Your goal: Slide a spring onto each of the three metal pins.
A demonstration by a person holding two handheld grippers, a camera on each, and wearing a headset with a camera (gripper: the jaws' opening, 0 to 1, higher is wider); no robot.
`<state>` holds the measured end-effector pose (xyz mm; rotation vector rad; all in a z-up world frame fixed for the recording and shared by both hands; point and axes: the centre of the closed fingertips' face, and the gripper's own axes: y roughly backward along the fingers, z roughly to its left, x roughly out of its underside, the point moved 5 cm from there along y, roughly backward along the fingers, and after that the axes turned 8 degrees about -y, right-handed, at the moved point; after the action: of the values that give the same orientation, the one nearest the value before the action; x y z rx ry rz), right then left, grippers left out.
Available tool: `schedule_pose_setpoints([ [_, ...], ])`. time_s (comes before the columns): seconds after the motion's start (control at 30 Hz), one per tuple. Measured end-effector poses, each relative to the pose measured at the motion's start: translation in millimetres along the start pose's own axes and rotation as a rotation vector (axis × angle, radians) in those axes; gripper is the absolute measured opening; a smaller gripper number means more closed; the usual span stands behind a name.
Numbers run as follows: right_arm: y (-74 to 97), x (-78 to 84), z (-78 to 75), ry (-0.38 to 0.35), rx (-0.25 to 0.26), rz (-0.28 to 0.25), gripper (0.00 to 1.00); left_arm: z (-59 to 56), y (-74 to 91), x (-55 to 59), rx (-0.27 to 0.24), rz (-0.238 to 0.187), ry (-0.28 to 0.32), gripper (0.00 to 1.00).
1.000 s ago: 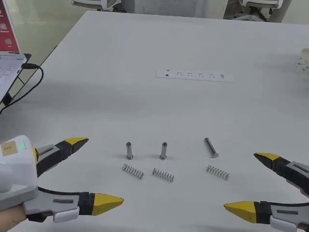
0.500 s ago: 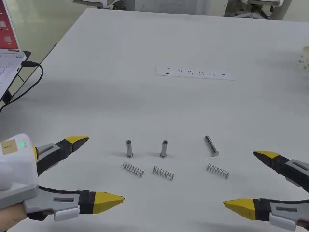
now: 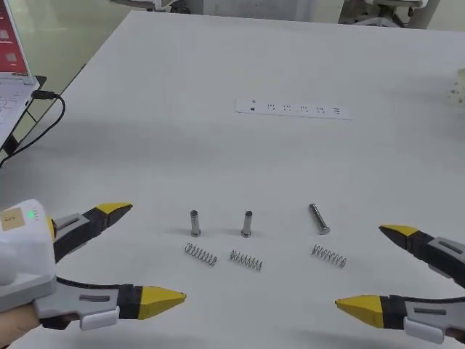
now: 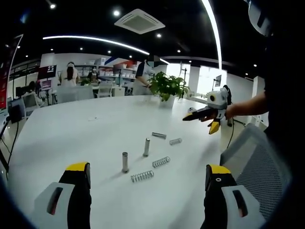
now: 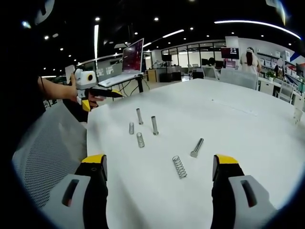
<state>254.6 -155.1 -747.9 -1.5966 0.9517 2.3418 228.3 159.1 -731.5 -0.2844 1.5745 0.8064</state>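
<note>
so the left gripper [image 3: 149, 253] and right gripper [image 3: 363, 267] are both spread wide, gripping nothing. Between them on the table [image 3: 290, 160]: 2 upright pins [image 3: 195, 223] nearer the left, tipped-over pin [image 3: 318, 219] nearer the right, 3 springs [image 3: 245, 260] just on the pins' gripper side.

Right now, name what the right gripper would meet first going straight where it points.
Probably the rightmost spring, lying just ahead of the right gripper; height is unclear, so it could pass over.

Left claw [image 3: 156, 252] and right claw [image 3: 360, 266] yellow-tipped; pins [image 3: 247, 224], springs [image 3: 245, 260] silver; table [image 3: 218, 160] white.
</note>
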Motion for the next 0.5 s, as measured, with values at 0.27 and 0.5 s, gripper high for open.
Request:
schedule_pose_setpoints([
  [0.27,1.0,2.4,0.4,-0.004,0.001,0.006,0.92,-0.1,1.8,0.5,0.001,0.000,0.004,0.98],
  [0.5,1.4,2.2,0.7,-0.005,0.003,0.007,0.92,-0.9,0.3,-1.0,0.005,-0.004,0.001,0.98],
])
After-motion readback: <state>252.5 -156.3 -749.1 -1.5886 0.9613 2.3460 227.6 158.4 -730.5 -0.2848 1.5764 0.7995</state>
